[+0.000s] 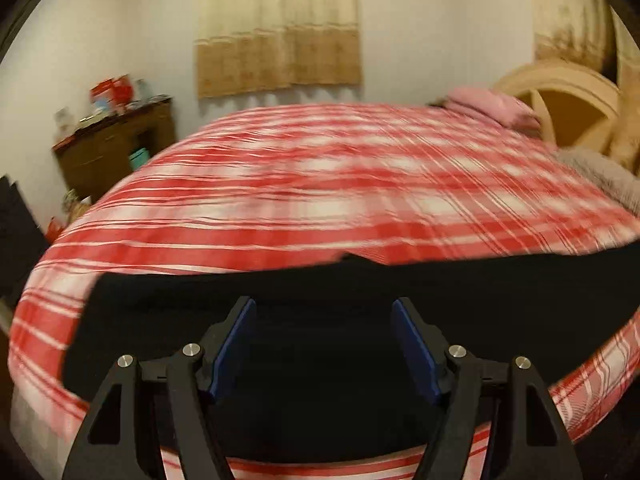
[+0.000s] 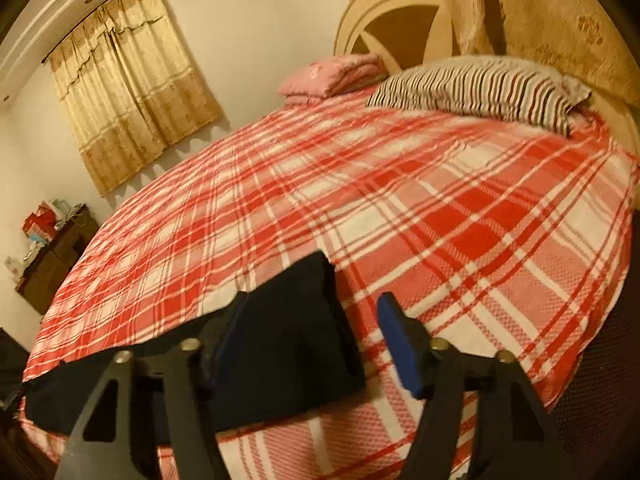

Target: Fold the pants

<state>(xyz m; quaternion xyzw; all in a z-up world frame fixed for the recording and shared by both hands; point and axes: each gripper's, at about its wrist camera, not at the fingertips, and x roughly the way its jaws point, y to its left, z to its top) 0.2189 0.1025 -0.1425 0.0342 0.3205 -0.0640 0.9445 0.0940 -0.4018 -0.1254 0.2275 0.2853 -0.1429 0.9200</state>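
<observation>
Black pants (image 1: 360, 292) lie flat in a long strip along the near edge of the red-and-white plaid bed (image 1: 320, 184). My left gripper (image 1: 324, 308) is open and empty just above the pants' middle. In the right wrist view the pants (image 2: 296, 340) end at the right in a folded edge. My right gripper (image 2: 314, 304) is open and empty over that end. Its left finger is over the black cloth and its right finger (image 2: 400, 340) is over the bedspread (image 2: 440, 208).
A striped pillow (image 2: 480, 88) and folded pink bedding (image 2: 336, 76) lie at the head of the bed by the cream headboard (image 2: 392, 12). A brown dresser (image 1: 116, 144) with clutter stands at the far left wall. Curtains (image 1: 280, 28) hang behind the bed.
</observation>
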